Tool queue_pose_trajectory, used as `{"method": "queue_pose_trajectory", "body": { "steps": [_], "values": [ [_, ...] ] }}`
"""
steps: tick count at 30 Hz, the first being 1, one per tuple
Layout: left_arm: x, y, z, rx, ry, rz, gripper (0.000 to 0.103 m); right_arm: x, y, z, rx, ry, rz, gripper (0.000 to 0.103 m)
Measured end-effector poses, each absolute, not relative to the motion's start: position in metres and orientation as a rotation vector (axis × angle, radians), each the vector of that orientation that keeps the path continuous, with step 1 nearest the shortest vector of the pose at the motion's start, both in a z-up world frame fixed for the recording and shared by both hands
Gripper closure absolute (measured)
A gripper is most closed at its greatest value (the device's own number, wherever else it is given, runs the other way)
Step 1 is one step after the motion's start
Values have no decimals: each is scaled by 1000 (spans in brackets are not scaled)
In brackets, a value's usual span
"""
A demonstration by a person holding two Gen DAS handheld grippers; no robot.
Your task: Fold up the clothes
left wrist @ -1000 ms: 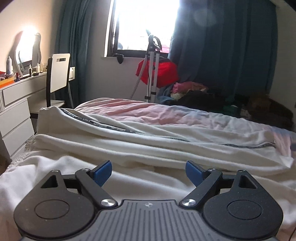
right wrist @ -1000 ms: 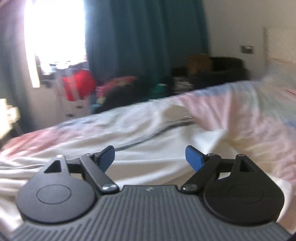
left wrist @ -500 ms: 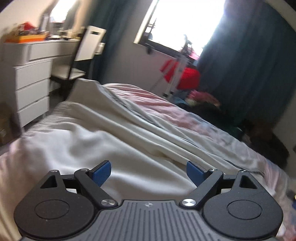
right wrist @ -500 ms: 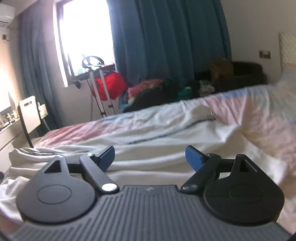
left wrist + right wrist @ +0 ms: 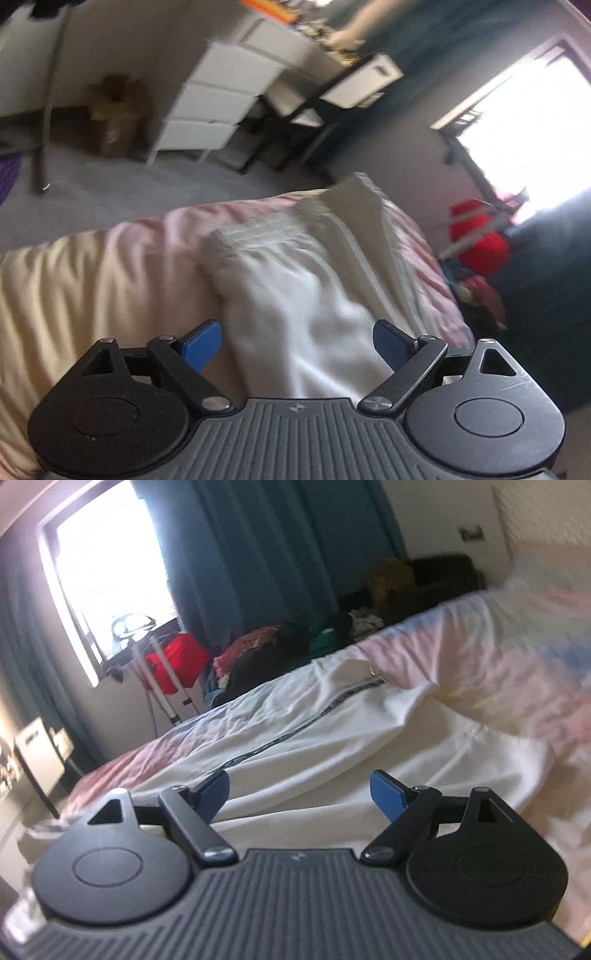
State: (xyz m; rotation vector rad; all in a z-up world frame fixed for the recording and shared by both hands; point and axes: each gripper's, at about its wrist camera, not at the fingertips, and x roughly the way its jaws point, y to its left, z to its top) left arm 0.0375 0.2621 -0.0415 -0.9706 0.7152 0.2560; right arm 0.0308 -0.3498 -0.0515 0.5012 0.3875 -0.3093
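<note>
The left gripper (image 5: 295, 341) hangs with its blue-tipped jaws spread wide and nothing between them; just ahead of them lies the white zip-front garment (image 5: 295, 280), rumpled on the pink and cream quilted bed cover (image 5: 110, 273); beyond and to its left stands a white chest of drawers (image 5: 218, 99). The right gripper (image 5: 299, 792) is likewise wide apart and empty; the same white garment (image 5: 332, 746) spreads directly ahead, its dark zip running away towards the far right; a red bag (image 5: 177, 661) sits far ahead on the left, under the bright window (image 5: 110, 572).
</note>
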Motion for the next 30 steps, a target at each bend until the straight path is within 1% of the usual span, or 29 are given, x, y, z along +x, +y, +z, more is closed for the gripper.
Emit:
{"method": "queue_pose_trajectory", "body": {
  "steps": [7,8,10,13,15,16,18,19,22,23,24,25,26,27,29,30],
  "values": [
    [44,307,-78,-1241,793,306,10,12,-402,-70,706,402,-472,18],
    [48,310,-85,-1267,811,296,10,9,-411,-74,748,399,-489,18],
    [55,315,-85,-1264,791,268,10,2,-427,-82,820,390,-524,18],
    [67,322,-86,-1260,761,225,16,-10,-449,-95,900,367,-592,18],
    [68,322,-87,-1247,747,232,26,-14,-457,-102,928,370,-644,18],
    [69,322,-87,-1241,740,235,28,-16,-461,-105,942,372,-670,18],
    [71,322,-87,-1228,725,241,37,-20,-469,-112,970,374,-722,18],
    [71,320,-88,-1220,726,241,39,-22,-473,-116,984,376,-748,20],
    [71,314,-90,-1197,729,238,46,-18,-483,-130,1036,410,-771,22],
    [72,313,-91,-1189,730,237,52,-14,-488,-138,1069,422,-763,22],
    [72,311,-91,-1181,731,236,60,-9,-492,-145,1101,434,-756,23],
    [74,310,-92,-1182,728,236,64,-6,-496,-150,1126,444,-756,26],
    [73,311,-92,-1186,721,238,73,0,-501,-158,1146,454,-752,29],
    [72,312,-92,-1188,711,239,77,5,-506,-164,1149,461,-752,36],
    [71,313,-89,-1183,681,245,83,18,-511,-171,1106,472,-789,37],
    [71,313,-87,-1176,662,251,87,22,-510,-171,1086,453,-796,41]
  ]
}}
